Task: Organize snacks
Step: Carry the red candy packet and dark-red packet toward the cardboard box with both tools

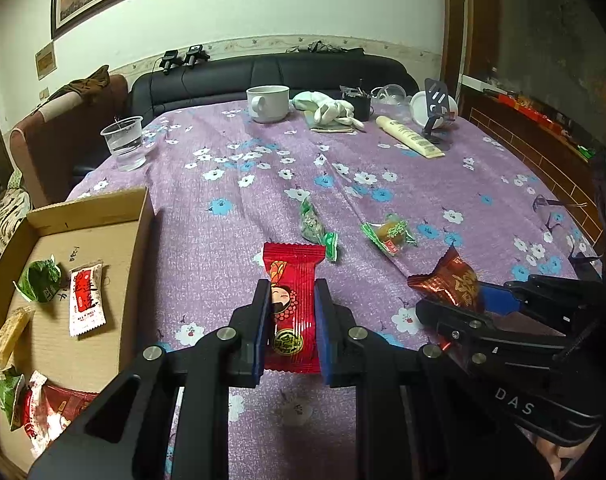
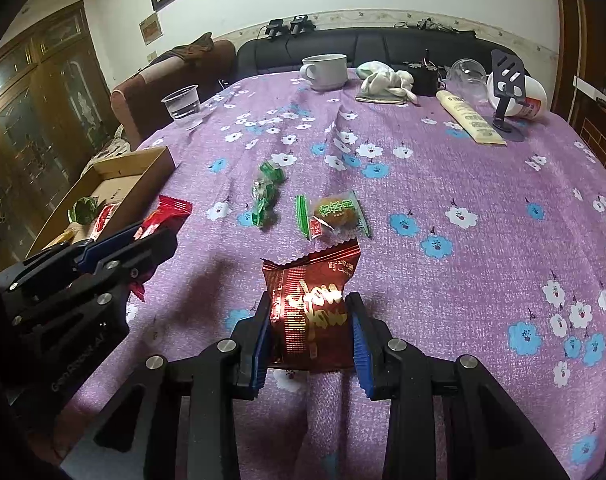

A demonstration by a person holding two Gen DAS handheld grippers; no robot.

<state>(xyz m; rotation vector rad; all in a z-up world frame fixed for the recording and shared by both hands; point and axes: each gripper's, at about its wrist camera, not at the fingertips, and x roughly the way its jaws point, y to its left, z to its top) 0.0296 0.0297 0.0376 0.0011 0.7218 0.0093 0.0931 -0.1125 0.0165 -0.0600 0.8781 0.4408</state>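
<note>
The left tool (image 1: 292, 312) gripped a red snack packet (image 1: 293, 300); the right tool (image 2: 309, 328) gripped a dark red foil packet (image 2: 309, 304) above the tabletop (image 2: 443, 184).

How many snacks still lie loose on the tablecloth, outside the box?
2: a green twisted candy mid-table, and a green-edged cake packet beside it, toward the right tool's side. None seem hidden.

Tablecloth (image 1: 263, 184): purple, printed with white and blue flowers.
Snack packet (image 1: 293, 308), lower centre: bright red, cartoon face, gold seal.
Foil packet (image 2: 309, 312): dark red, gold lettering.
Two sweets (image 2: 267, 196), centre: green wrappers.
Cardboard box (image 1: 139, 240), left: plain brown.
Mug (image 1: 268, 103), top: white.
Gripper pads (image 1: 263, 320): blue on black.
</note>
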